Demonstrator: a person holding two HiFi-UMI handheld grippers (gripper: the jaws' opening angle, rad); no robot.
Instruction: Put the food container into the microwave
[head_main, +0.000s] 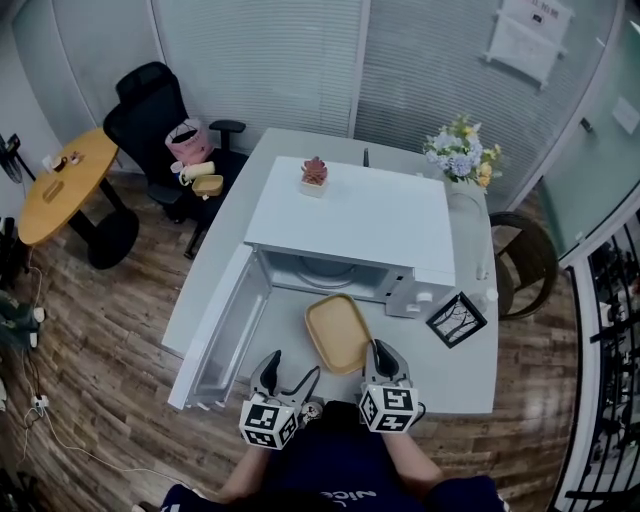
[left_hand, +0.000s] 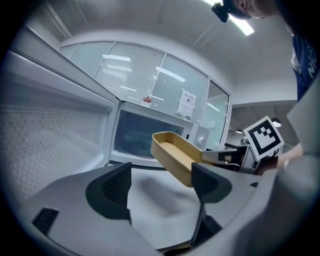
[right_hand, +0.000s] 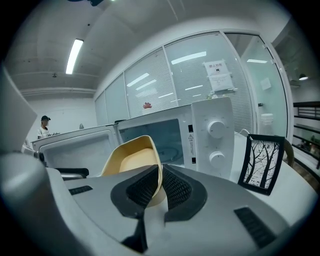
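A tan, empty food container (head_main: 338, 332) hangs just above the table in front of the white microwave (head_main: 352, 232). The microwave door (head_main: 226, 331) is swung open to the left and the cavity (head_main: 318, 274) with its glass turntable shows. My right gripper (head_main: 378, 354) is shut on the container's near right rim, and the container (right_hand: 134, 162) tilts up between its pads. My left gripper (head_main: 291, 378) stands open beside the container (left_hand: 176, 156), with nothing between its fingers, near the table's front edge.
A black picture frame (head_main: 456, 320) with a tree print stands right of the microwave. A small plant (head_main: 314, 172) sits on the microwave's top and a flower bouquet (head_main: 461, 150) stands at the table's back right. A black office chair (head_main: 166, 130) is at far left.
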